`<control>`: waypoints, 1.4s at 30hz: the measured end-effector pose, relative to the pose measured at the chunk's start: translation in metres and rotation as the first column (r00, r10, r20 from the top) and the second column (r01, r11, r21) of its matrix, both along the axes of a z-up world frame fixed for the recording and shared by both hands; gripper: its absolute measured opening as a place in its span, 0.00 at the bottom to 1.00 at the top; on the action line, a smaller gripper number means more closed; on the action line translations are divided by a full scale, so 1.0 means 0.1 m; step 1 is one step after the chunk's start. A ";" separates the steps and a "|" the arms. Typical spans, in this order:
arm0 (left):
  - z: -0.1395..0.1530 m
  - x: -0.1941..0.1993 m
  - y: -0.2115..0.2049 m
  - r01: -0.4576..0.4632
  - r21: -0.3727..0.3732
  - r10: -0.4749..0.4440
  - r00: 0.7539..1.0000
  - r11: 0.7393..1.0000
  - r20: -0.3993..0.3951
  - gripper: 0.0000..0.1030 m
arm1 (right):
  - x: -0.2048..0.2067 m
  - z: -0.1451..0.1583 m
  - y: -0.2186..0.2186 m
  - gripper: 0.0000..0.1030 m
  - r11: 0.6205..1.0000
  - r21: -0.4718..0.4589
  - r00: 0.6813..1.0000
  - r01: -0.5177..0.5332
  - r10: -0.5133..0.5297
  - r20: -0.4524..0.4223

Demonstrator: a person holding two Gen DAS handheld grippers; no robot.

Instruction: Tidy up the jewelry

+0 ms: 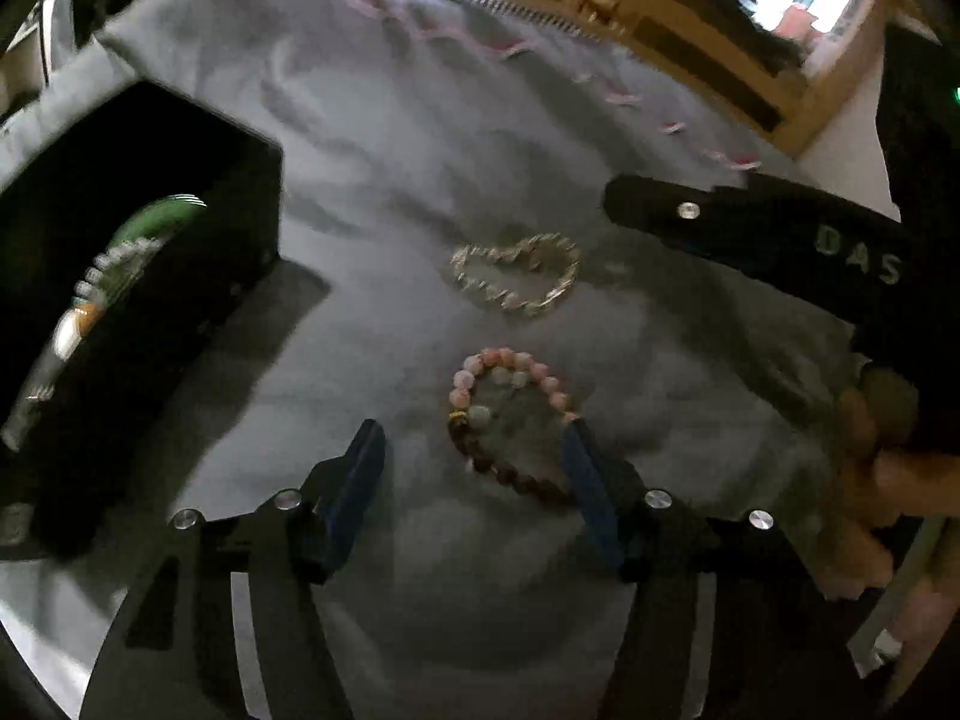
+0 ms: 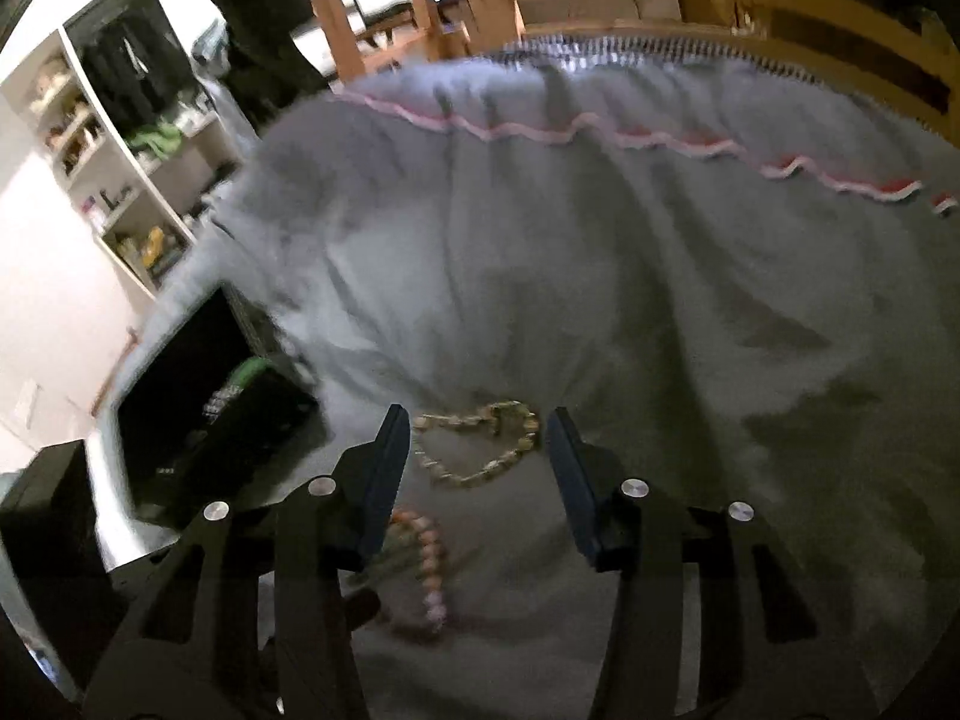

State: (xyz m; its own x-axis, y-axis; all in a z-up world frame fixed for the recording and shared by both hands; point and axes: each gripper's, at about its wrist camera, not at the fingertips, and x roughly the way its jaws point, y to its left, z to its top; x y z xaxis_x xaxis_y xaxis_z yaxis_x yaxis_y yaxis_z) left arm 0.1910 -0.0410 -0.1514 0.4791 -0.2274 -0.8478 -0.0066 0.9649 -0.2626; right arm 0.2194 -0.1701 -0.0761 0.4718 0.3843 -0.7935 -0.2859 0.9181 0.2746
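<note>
Your left gripper: fingers spread wide around the bead bracelet, holding nothing. Your right gripper: fingers wide, empty, flanking the chain bracelet. Both bracelets on the bed.

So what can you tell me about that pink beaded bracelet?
The bracelet is a loop of round beads: pale pink along the top and right, a few whitish-green ones, dark brown ones lower down, and one small gold spacer. It lies flat and loose on the grey cloth, between the open fingers of the left gripper. Whether its right edge touches a finger is unclear.
</note>
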 end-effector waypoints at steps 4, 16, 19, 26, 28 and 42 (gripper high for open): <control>-0.10 0.08 -0.08 -0.002 0.007 0.002 1.000 1.000 0.020 0.80 | 0.11 -0.34 0.17 0.46 0.996 -0.086 1.000 -0.026 0.024 -0.020; -0.11 0.04 0.04 -0.018 0.053 0.015 0.998 0.998 0.067 0.16 | -0.06 -0.31 0.00 0.08 1.000 -0.017 0.998 0.007 -0.006 0.055; -0.07 0.00 0.12 -0.015 0.004 0.015 0.998 1.000 0.054 0.14 | -0.17 -0.07 0.01 0.08 1.000 0.016 0.996 0.012 -0.013 0.088; 0.22 -0.23 0.10 0.006 0.020 -0.008 0.995 1.000 0.096 0.14 | -0.34 0.52 -0.03 0.08 0.998 0.064 0.986 0.012 -0.023 0.165; 0.37 -0.31 0.13 0.006 0.022 -0.009 0.993 1.000 0.117 0.14 | -0.44 0.70 -0.06 0.08 0.997 0.075 0.982 0.012 -0.026 0.188; 1.22 -0.81 0.41 -0.045 0.025 0.039 0.977 0.999 0.209 0.14 | -1.24 1.43 0.05 0.08 0.997 0.076 0.963 -0.029 0.007 0.269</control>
